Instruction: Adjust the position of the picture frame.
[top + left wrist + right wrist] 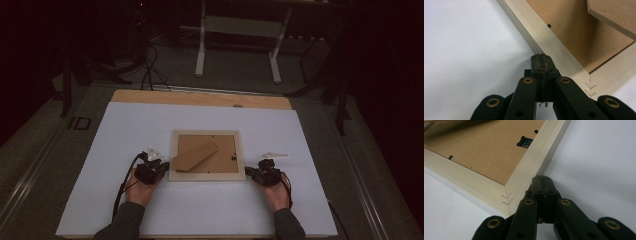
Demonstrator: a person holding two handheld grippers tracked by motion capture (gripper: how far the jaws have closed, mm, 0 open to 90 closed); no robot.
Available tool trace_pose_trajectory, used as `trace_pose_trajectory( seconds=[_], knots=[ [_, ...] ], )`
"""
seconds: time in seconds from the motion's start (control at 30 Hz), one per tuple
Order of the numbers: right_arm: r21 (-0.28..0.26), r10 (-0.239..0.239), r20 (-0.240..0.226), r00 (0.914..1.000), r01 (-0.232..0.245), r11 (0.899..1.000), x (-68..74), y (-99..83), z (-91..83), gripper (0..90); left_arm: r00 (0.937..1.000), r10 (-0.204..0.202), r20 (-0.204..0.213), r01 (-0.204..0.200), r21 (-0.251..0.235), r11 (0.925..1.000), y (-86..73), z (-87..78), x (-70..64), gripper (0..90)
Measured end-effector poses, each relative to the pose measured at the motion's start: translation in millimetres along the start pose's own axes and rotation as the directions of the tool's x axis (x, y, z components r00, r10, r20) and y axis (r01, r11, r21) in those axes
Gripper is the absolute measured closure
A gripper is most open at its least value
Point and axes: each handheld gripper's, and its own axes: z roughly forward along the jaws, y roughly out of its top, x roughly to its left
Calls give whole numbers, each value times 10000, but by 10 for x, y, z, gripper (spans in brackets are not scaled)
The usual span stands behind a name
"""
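Both claws closed beside frame (207,155); glass side hidden.

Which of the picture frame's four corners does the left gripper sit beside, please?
The near left corner of the picture frame: the left gripper, jaws shut, rests at its outer edge, while the right gripper flanks the near right corner.

I saw the picture frame (206,175) lying back-up mid-table (125,125), my left gripper (162,167) at its left edge, my right gripper (248,171) at its right.

black grippers (150,171) w/ brass rivets, black cables, dark grey sleeves (125,222).
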Motion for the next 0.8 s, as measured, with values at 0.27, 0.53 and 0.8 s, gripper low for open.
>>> trace_pose_trajectory(
  seconds=[0.27, 0.53, 0.8],
  knots=[
    [-65, -95, -4, 10000, 95, 9999, -2, -12, -1, 900, 9999, 33, 106, -32, -68, 10000, -20, -40, -22, 900],
    [-198, -97, 53, 9999, 98, 9998, 9, -31, -3, 900, 9999, 124, 43, -124, -183, 9998, -25, -53, -44, 900],
    [-487, -232, 250, 9994, 244, 9985, 29, -37, -2, 900, 9990, -301, 344, 315, -401, 9987, -10, -69, -6, 885]
  ],
)
